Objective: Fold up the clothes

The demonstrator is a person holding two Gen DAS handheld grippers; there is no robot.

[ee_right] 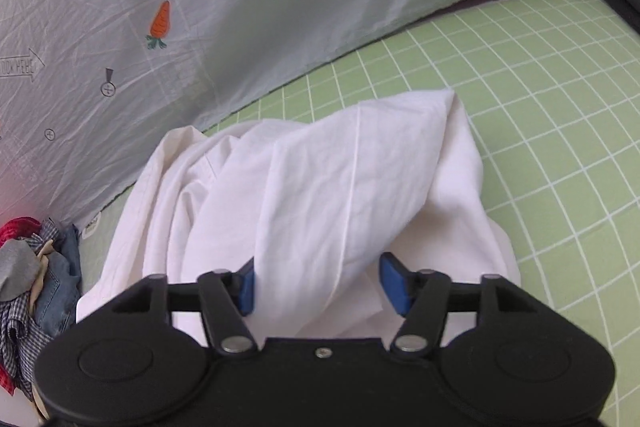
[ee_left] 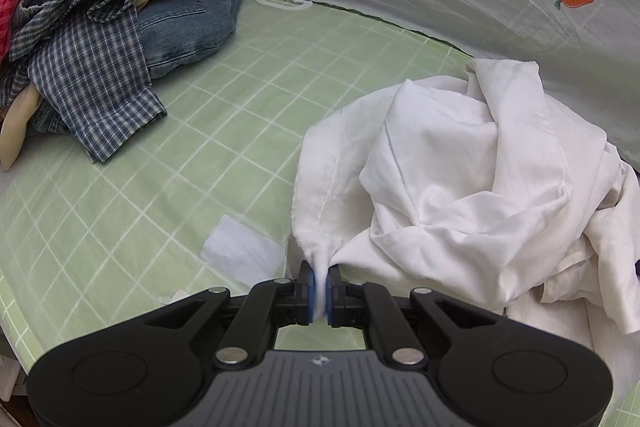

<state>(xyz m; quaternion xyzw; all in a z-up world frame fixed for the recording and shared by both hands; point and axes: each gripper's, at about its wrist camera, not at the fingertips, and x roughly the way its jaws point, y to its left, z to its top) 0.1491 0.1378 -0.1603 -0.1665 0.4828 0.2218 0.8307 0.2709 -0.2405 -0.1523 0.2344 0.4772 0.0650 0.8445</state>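
Blue pads (ee_left: 310, 293) of the left gripper (ee_left: 319, 291) are nearly together, pinching a narrow bunched edge of the white garment (ee_left: 460, 187). Cloth runs up and away from this pinch point in a hemmed strip, then spreads into a crumpled mound ahead and to the right of the tool. Fabric is thin, smooth, softly creased, with visible stitched seams.

Right gripper (ee_right: 326, 281): jaws stand partly apart, blue pads (ee_right: 394, 281) on either side of a raised fold of the same white garment (ee_right: 320, 187). Left pad lies against the fold's edge; right pad shows a gap. No firm grip visible.

Both tools sit over a light green bedsheet (ee_left: 240, 99) with a white grid pattern, flat and lightly wrinkled. Just left of the left gripper, a small white rectangular piece (ee_left: 242, 251) lies on the sheet; material unclear.

Far ahead-left of the left gripper: clothes pile (ee_left: 100, 27) with blue plaid shirt, denim, grey knit, red textured fabric. Beyond the garment: grey wrinkled cloth backdrop (ee_right: 200, 7) printed with a carrot (ee_right: 161, 23).
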